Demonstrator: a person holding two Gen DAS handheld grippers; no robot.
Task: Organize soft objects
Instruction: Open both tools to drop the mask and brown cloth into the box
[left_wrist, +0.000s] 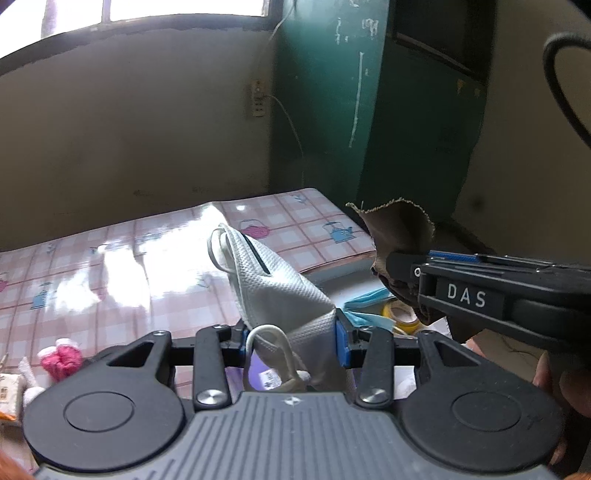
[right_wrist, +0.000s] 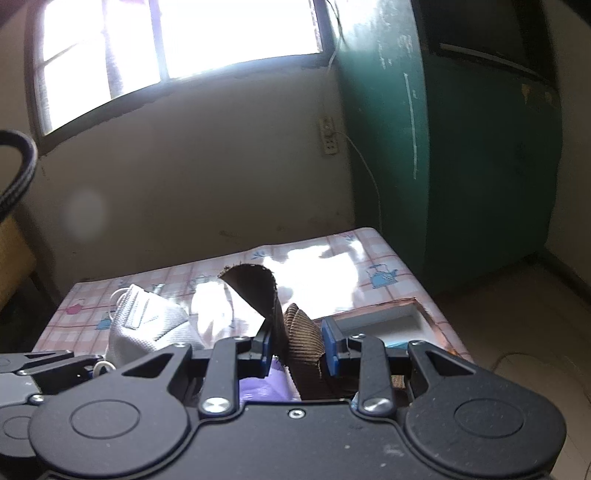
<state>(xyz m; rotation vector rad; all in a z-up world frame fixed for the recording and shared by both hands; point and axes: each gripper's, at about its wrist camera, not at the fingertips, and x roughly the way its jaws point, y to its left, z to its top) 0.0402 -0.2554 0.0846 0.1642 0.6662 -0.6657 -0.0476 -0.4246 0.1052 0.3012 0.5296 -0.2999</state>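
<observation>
While the left gripper (left_wrist: 291, 343) is clamped on a white mask (left_wrist: 277, 280), the right gripper (right_wrist: 297, 345) is clamped on a brown cloth (right_wrist: 303, 332), and both are held up over the bench (left_wrist: 147, 266). In the left wrist view the mask stands up from between the blue pads, its quilted body leaning away toward the far wall, one ear loop (left_wrist: 267, 334) drooping over the near side and another curling at its top end. Seen from the right wrist, the mask (right_wrist: 147, 325) sits to the left of the cloth, with part of the left gripper showing at the lower left edge.

That cloth is ribbed like corduroy; one frayed flap (right_wrist: 255, 291) curves up and leftward above the pads, and the bulk is bunched between them. From the left wrist view the right gripper (left_wrist: 402, 273) comes in from the right, marked DAS, with the cloth (left_wrist: 399, 229) sticking up from its tip.

A pink checked cover with teapot prints lies over the bench. Near its right edge, past the left gripper's right pad, are a blue mask (left_wrist: 365, 299) and a yellow tape roll (left_wrist: 400, 317), partly hidden. At the lower left sits a pink knitted thing (left_wrist: 62, 360). A green cabinet (right_wrist: 461, 166) stands beyond the bench, right of the window (right_wrist: 166, 48).
</observation>
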